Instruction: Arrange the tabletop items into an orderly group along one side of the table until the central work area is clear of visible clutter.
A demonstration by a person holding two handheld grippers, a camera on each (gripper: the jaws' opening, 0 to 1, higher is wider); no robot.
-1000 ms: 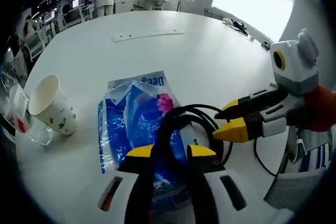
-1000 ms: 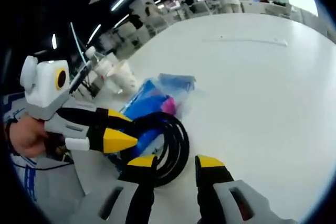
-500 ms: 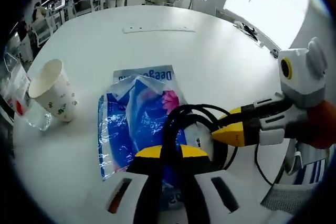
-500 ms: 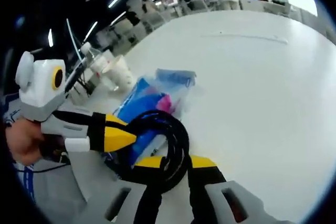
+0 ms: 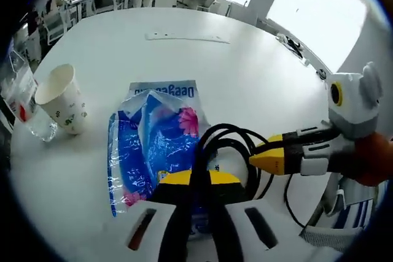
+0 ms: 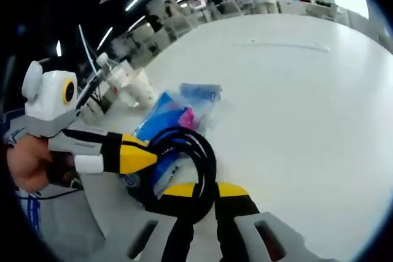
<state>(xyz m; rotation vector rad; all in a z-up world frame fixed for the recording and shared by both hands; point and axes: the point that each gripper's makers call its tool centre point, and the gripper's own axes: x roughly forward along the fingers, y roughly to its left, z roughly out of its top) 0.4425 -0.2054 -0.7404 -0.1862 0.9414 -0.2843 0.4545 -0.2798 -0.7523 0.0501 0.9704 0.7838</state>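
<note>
Left gripper view. Your left gripper [image 5: 199, 179] rises from 6 o'clock with its yellow-tipped jaws closed on the black cable [image 5: 228, 151], which loops up and away toward 3 o'clock. Under the cable lies the blue plastic packet [image 5: 153, 145], flat on the white table [image 5: 184, 59]; its printed heading faces away from you and reads upside down, so you cannot make out the word with certainty, and a pink flower is printed near its middle. At 9 o'clock stands the paper cup [image 5: 61, 99], upright, with small green prints on its wall; a clear plastic bottle [image 5: 24, 105] with a red label stands just beside it, toward the table edge. Your right gripper [image 5: 276, 154] enters from 3 o'clock, its jaws together at the cable loop. A thin white strip [image 5: 187, 37] lies well apart at 12 o'clock.

Right gripper view. Your right gripper [image 6: 198, 189] comes up from 6 o'clock, jaws pinched on the same cable [image 6: 184, 170]. Your left gripper [image 6: 132, 157] reaches in from 9 o'clock, held by a hand [image 6: 31, 164]. The packet [image 6: 178, 118] lies behind the coil, the cup [image 6: 140, 87] beyond it at 10 o'clock.
</note>
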